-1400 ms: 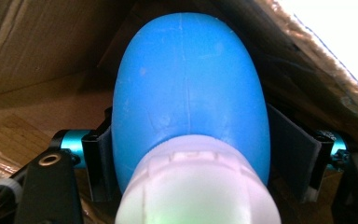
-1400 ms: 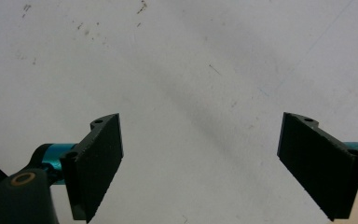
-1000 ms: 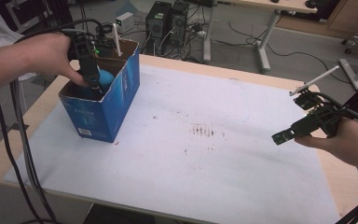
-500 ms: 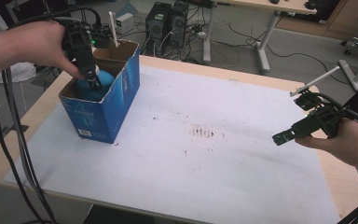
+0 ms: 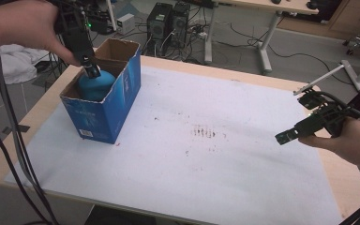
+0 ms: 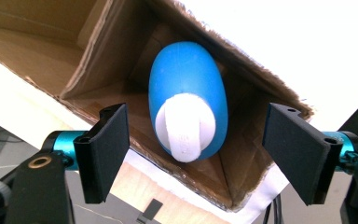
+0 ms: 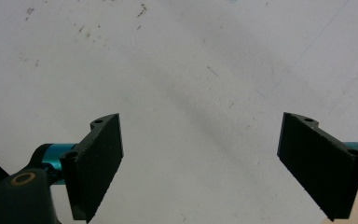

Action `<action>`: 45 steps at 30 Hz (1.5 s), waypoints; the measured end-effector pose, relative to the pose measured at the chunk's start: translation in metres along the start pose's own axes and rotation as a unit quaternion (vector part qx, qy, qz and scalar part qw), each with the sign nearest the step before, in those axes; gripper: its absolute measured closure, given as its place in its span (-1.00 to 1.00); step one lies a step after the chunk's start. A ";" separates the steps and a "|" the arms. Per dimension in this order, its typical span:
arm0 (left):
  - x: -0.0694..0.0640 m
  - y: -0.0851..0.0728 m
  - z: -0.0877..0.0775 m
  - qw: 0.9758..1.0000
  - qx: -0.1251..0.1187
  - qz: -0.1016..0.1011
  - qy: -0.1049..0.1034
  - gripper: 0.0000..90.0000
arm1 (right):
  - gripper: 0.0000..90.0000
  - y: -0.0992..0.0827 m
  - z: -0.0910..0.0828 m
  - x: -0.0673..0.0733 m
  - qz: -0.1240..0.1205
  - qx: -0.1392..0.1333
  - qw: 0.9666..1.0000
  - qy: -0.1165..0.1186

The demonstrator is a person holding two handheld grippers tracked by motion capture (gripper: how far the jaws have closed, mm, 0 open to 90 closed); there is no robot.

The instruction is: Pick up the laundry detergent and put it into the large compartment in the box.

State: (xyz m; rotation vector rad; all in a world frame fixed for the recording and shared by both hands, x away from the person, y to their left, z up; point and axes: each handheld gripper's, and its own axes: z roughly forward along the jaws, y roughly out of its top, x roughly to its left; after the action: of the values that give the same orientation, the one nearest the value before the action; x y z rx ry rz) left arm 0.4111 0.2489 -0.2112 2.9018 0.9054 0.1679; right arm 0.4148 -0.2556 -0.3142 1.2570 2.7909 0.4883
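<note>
White paper (image 5: 206, 159) covers most of a wooden table (image 5: 37, 112), speckled with small dark stains near its middle; computer towers (image 5: 171, 21) and cables sit on the floor beyond the far edge. At the table's left end stands an open blue cardboard box (image 5: 117, 101) with ragged top flaps. Inside it lies a blue bottle (image 6: 189, 93) with a white cap (image 6: 185, 123), seen end-on in the left gripper view, resting against the box's inner corner. The left gripper (image 5: 92, 70) hangs above the box's opening, just over the bottle, its jaws spread wide to either side of the bottle without touching it. The right gripper (image 5: 288, 136) hovers over the paper near the table's right edge, well apart from the box, its jaws likewise spread with nothing between them.
</note>
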 end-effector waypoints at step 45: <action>-0.128 0.132 0.039 0.980 -0.077 0.177 -0.048 -0.49 | -0.70 -0.003 -0.019 0.006 -0.002 -0.021 1.000 -0.016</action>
State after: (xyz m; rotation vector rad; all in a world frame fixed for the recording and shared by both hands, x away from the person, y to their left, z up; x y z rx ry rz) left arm 0.3856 0.0651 -0.2426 2.8681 0.3390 0.1155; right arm 0.4054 -0.2577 -0.2968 1.2401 2.7423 0.5190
